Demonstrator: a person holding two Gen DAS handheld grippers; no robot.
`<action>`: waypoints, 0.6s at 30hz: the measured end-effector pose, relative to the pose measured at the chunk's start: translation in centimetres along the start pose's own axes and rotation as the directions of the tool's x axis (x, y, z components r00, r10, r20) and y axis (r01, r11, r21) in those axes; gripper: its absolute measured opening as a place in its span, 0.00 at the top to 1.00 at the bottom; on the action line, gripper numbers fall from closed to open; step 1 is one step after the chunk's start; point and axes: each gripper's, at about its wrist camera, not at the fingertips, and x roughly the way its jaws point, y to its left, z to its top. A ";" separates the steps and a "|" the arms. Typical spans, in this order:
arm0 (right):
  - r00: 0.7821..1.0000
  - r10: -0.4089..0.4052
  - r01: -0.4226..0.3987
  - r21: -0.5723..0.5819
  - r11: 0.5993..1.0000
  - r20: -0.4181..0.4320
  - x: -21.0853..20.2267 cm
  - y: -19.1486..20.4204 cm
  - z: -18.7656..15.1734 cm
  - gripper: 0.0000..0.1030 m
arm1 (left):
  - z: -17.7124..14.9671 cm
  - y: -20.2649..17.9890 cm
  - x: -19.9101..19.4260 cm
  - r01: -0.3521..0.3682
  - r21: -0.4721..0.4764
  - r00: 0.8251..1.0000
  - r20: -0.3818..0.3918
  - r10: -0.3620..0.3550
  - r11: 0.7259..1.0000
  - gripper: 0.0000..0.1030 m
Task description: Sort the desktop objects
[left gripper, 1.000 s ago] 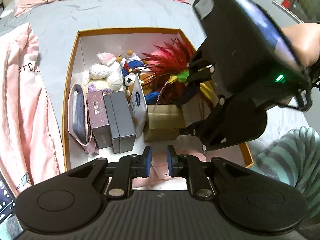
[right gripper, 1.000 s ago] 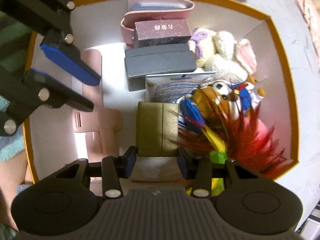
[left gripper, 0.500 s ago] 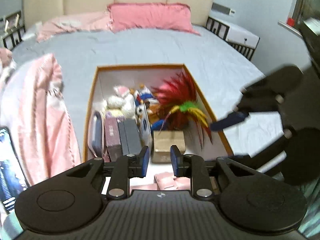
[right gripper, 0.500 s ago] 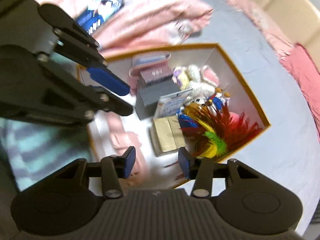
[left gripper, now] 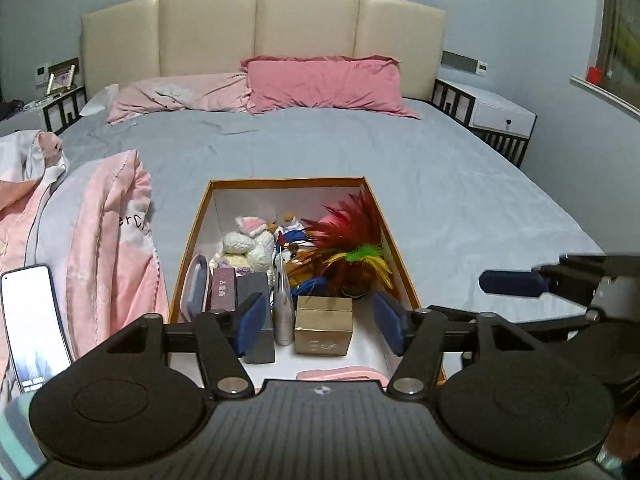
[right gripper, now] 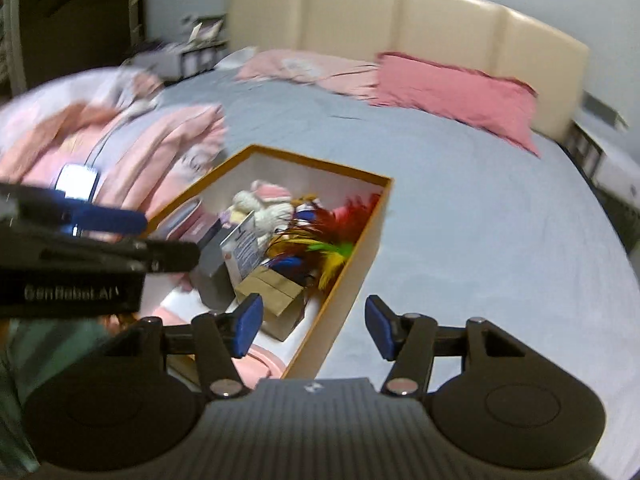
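An orange-rimmed white box [left gripper: 191, 240] lies on the grey bed. It holds a gold carton [left gripper: 324, 330], a red, green and yellow feather toy [left gripper: 352, 240], plush toys [left gripper: 248, 244], a grey case [left gripper: 260, 292], a maroon box [left gripper: 223, 288] and a pink pouch [left gripper: 196, 284]. My left gripper [left gripper: 320, 326] hovers above the box's near end, its jaws opening with nothing between them. My right gripper [right gripper: 314, 330] hangs over the box's right rim [right gripper: 352, 272]. Its jaws are also opening and are empty. The gold carton [right gripper: 272, 292] sits below it to the left.
A lit phone [left gripper: 32, 328] rests on a pink quilt [left gripper: 108, 240] left of the box. Pink pillows [left gripper: 320, 84] and a beige headboard [left gripper: 260, 32] lie beyond. A white nightstand [left gripper: 500, 114] stands at the right. Grey sheet [left gripper: 460, 220] spreads right of the box.
Both grippers have risen out of the box and tilted up toward the bed. The left jaws spread wide. The right gripper left the gold carton and rolled upright.
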 end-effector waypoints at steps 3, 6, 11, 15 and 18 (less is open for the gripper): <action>0.998 -0.062 0.061 0.037 0.997 0.008 0.1 0.2 -1.0 0.40 | -0.7 -0.4 0.4 -0.030 -0.001 0.999 -0.016 0.030 1.000 0.27; 0.996 -0.093 0.092 0.067 0.993 0.001 0.6 0.4 -2.1 0.40 | -1.5 -0.3 1.1 -0.037 -0.018 0.999 -0.036 0.036 0.999 0.27; 0.997 -0.080 0.081 0.105 0.991 -0.010 1.8 0.5 -3.3 0.39 | -2.4 -0.3 2.5 -0.067 -0.023 0.996 -0.061 0.065 0.998 0.22; 0.998 -0.062 0.066 0.119 0.991 -0.033 2.9 0.5 -4.0 0.39 | -3.1 -0.3 3.8 -0.078 -0.035 0.992 -0.099 0.074 0.996 0.22; 0.997 -0.069 0.073 0.119 0.990 -0.036 3.5 0.4 -4.4 0.39 | -3.4 -0.2 4.4 -0.074 -0.053 0.992 -0.106 0.068 0.996 0.21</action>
